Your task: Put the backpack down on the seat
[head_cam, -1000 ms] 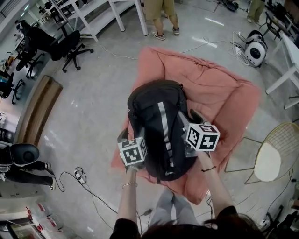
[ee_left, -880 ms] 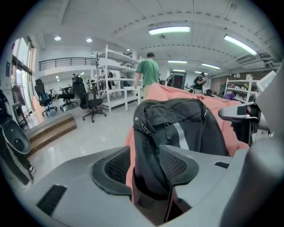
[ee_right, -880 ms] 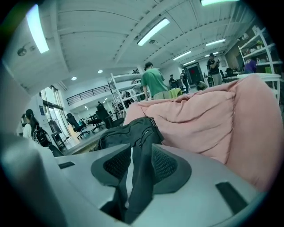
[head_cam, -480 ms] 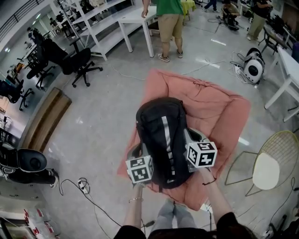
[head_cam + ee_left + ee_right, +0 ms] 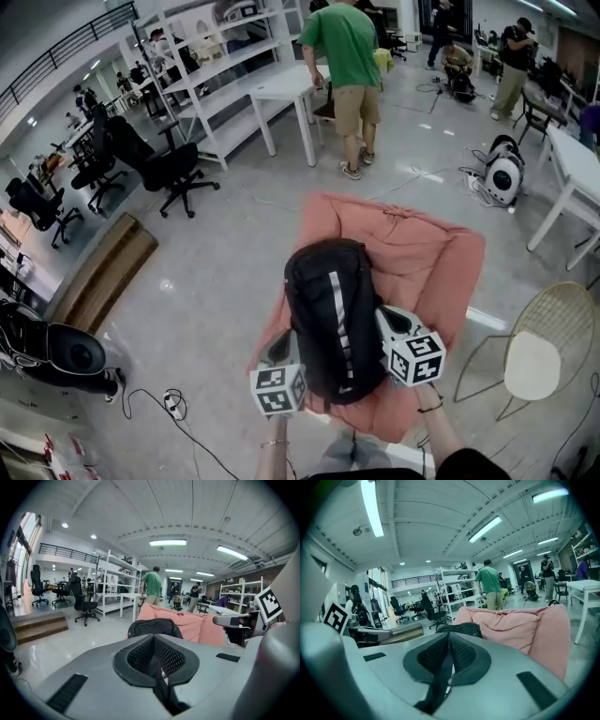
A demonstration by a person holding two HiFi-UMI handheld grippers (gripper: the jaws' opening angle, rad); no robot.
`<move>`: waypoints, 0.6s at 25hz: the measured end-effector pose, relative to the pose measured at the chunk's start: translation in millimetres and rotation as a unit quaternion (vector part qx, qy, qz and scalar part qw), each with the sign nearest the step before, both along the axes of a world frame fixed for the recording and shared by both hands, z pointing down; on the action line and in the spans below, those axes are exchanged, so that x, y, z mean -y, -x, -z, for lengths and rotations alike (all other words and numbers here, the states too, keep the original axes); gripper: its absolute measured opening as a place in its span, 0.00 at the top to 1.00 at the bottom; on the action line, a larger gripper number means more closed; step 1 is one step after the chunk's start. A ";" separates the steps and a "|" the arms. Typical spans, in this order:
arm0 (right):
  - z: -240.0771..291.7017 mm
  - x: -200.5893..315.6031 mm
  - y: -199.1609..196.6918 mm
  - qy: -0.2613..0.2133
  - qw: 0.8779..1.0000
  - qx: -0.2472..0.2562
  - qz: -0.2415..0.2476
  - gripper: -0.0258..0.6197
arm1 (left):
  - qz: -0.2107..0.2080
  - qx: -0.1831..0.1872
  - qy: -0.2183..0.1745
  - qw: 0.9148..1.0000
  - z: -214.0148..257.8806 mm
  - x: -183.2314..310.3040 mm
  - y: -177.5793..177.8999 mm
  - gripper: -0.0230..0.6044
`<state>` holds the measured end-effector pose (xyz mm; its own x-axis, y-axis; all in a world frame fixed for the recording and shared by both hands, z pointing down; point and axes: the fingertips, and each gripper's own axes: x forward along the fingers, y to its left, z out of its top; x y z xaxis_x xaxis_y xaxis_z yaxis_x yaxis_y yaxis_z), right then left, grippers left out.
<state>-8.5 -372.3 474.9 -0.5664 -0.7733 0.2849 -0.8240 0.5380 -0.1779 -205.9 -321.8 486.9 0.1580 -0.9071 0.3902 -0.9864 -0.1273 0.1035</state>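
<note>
A black backpack (image 5: 333,319) with a grey stripe stands on the pink cushion seat (image 5: 417,253), its top pointing away from me. My left gripper (image 5: 280,352) is at the pack's lower left side and my right gripper (image 5: 394,325) at its lower right. In the left gripper view the jaws are closing, and the left gripper (image 5: 154,648) pinches a black strap (image 5: 163,688). The right gripper (image 5: 448,649) is also closing, its pads pressed on a black strap (image 5: 435,686). The backpack's top (image 5: 152,627) (image 5: 459,629) shows beyond each pair of jaws.
A gold wire chair (image 5: 542,345) with a white pad stands right of the seat. A person in a green shirt (image 5: 345,56) stands by a white table (image 5: 286,92) beyond it. An office chair (image 5: 169,171), a wooden bench (image 5: 101,274) and floor cables (image 5: 169,403) lie to the left.
Both grippers have moved in against the backpack's lower sides and their jaws have closed on straps. The head view has tilted up, so more of the room shows.
</note>
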 end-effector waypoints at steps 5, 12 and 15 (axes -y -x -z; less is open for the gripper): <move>33.2 -29.7 -19.0 -0.037 0.999 0.003 0.004 0.94 | -0.011 -0.021 -0.047 0.999 39.7 -25.0 -6.9 0.94; 77.4 -61.0 -33.5 -0.083 0.996 0.016 0.014 0.94 | -0.032 -0.020 -0.099 0.994 86.8 -47.9 -14.1 0.94; 93.5 -71.8 -37.3 -0.101 0.995 0.023 0.013 0.94 | -0.043 -0.020 -0.120 0.992 102.0 -57.6 -13.3 0.94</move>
